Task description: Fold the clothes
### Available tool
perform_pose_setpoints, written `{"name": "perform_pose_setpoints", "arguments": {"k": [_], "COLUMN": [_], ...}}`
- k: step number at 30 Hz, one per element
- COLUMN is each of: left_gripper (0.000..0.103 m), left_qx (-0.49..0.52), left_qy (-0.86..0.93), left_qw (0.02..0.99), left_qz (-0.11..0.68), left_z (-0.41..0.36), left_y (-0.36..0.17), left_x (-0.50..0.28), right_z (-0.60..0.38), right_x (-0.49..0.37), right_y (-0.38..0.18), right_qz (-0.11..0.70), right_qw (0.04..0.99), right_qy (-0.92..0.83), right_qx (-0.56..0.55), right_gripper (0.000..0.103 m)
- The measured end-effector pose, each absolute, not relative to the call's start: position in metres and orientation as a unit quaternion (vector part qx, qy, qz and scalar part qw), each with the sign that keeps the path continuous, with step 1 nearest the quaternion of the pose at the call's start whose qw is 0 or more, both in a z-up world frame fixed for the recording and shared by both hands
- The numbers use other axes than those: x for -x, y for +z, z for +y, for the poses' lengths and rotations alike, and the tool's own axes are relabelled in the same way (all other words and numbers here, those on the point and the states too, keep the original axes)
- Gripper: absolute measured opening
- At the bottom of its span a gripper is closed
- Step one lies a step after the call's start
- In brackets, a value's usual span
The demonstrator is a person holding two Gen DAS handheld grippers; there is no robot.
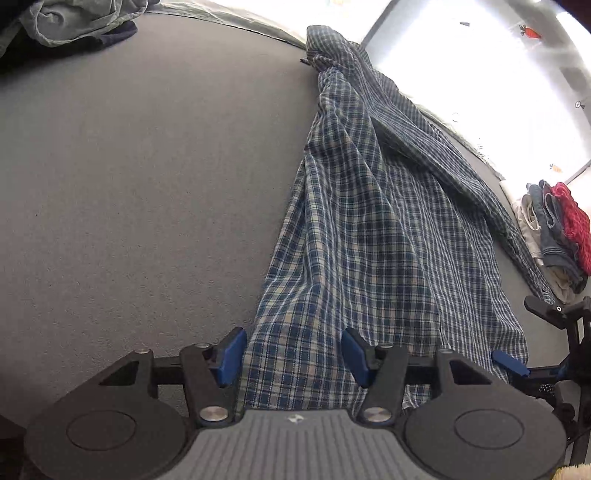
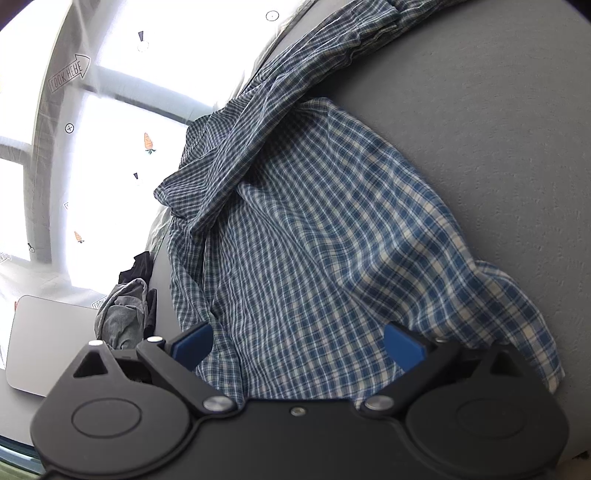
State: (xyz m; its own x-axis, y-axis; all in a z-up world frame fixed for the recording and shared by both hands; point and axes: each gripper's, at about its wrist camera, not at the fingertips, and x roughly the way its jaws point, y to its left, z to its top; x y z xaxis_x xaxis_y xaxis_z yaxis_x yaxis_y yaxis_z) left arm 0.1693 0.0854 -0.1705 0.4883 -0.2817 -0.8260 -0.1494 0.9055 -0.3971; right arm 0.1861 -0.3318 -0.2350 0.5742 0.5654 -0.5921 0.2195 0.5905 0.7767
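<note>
Plaid shirt [image 1: 369,229] lies spread on the grey bench [image 1: 147,184], its hem running between the blue pads of both tongs. Left tongs [image 1: 293,356] stand partly apart, pads not pressing the cloth; right tongs [image 2: 299,347] gape wide over the hem, not clamped. Outward: a sleeve trails toward 12 o'clock, a grey clothes heap [image 1: 85,22] sits at 11, and stacked garments [image 1: 557,236] sit at 3.
</note>
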Motion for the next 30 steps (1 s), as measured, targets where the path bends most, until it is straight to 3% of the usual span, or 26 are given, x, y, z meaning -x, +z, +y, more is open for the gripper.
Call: {"name": "perform_pose_setpoints", "arguments": {"k": [1,12,19,30], "left_gripper": [0.002,0.009,0.02,0.029], "left_qx": [0.22,0.25,0.229,0.24], "left_qy": [-0.046,-0.068,-0.043,-0.013], "left_qw": [0.831,0.788,0.826,0.848], "left_qz": [0.509,0.558,0.514,0.472], "left_z": [0.086,0.106,0.116,0.128], "left_y": [-0.172,-0.18,-0.153,-0.145], "left_x": [-0.17,-0.165,-0.179,-0.246], "right_z": [-0.332,-0.331,-0.338,-0.365], "right_x": [-0.186,-0.196,-0.21,-0.26], "right_y": [-0.235,-0.234,-0.226,-0.212], "right_qz": [0.447,0.452,0.443,0.395], "right_qw": [0.771,0.766,0.771,0.806], "right_qy": [0.11,0.091,0.067,0.011], "right_qx": [-0.439,-0.448,-0.452,-0.441], "right_gripper": [0.101,0.101,0.101,0.101]}}
